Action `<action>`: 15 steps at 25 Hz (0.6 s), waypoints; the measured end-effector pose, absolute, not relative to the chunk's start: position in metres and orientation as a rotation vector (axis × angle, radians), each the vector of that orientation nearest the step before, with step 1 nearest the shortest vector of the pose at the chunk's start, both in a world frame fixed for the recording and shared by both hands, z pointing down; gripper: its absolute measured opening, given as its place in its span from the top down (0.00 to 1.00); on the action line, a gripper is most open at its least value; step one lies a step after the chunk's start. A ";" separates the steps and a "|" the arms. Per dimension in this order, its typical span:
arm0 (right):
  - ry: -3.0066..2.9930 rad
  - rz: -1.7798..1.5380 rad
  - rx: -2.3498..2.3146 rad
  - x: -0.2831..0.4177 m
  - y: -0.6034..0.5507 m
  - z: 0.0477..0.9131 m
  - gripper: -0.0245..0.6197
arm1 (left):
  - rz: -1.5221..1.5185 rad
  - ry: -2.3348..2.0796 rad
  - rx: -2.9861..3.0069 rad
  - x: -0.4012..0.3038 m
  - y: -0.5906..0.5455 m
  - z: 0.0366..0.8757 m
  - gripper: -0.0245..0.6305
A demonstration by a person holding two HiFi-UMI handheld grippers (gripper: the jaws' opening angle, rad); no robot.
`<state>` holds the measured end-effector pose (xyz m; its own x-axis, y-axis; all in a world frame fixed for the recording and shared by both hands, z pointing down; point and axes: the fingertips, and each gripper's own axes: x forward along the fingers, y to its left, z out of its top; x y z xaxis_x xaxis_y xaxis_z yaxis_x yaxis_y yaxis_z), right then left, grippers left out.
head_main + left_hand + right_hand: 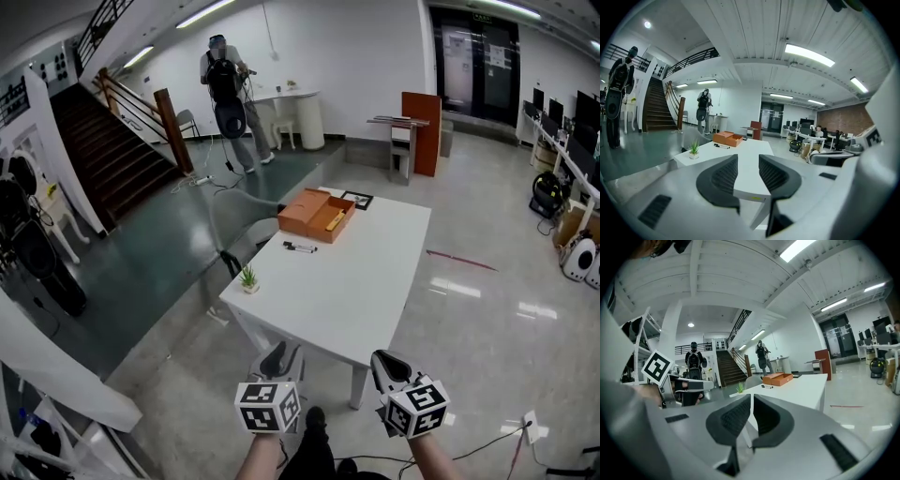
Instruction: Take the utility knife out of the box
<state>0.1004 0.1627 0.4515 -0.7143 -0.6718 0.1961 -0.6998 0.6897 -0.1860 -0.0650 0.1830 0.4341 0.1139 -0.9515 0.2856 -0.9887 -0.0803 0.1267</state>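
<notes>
An open orange box (305, 208) lies on the far part of the white table (356, 281), with a yellow utility knife (335, 221) inside its right half. Both grippers hang low in front of the table's near edge, well short of the box. My left gripper (274, 361) is open, and nothing is between its jaws (748, 164). My right gripper (389, 367) has its jaws almost together and holds nothing (751, 401). Both gripper views show the box far off (727, 138) (777, 378), and the knife cannot be made out in either.
A black pen (300, 247) lies in front of the box, and a small potted plant (248, 278) sits at the table's left corner. A framed picture (357, 199) lies behind the box, a grey chair (251, 236) stands at the table's left, and a person (228, 89) stands far back by the staircase (112, 155).
</notes>
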 end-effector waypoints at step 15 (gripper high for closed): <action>-2.728 0.397 1.158 0.053 0.059 0.465 0.96 | 0.206 -1.834 2.137 -0.108 0.061 0.452 0.77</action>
<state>0.0534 0.0594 0.4650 -0.6902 -0.6827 0.2399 -0.7228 0.6666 -0.1825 -0.1084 0.0614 0.4520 0.1672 -0.9357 0.3107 -0.9813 -0.1273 0.1447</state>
